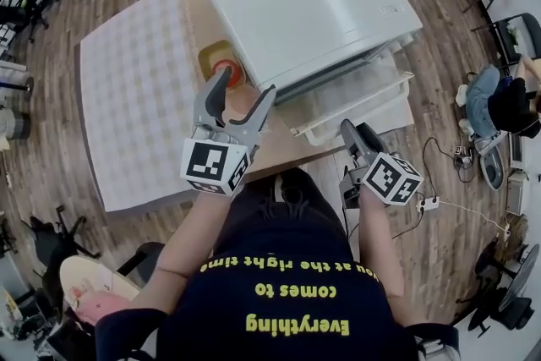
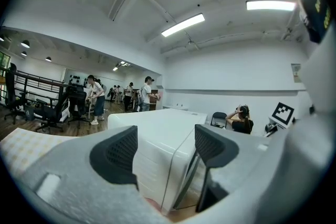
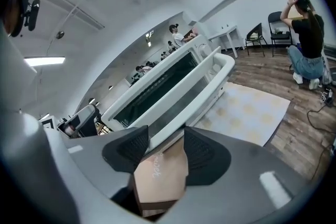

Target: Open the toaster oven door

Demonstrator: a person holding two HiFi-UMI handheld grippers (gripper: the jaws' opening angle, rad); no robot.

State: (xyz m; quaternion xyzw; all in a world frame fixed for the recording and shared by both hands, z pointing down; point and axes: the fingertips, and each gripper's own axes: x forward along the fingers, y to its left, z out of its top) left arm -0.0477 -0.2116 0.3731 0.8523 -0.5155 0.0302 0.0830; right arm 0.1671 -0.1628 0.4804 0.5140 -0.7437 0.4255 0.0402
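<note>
By the table edge [image 1: 292, 150], right tongs [image 3: 167, 136] are closing round the door handle [image 3: 212, 81].

Shirt [image 1: 287, 304]: "Everything comes to" (upside down)

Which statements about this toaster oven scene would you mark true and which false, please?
1. The toaster oven is white. True.
2. Its door is fully shut. False: it stands open, tilted out from the body.
3. The left claw grips the door. False: it is held up beside the oven, its jaws apart and closing with nothing between them.
4. The right claw is in front of the door. True; its jaws are closing, with the pads not pressing on the door.
5. The table is bare. False: a checked cloth covers it.
</note>
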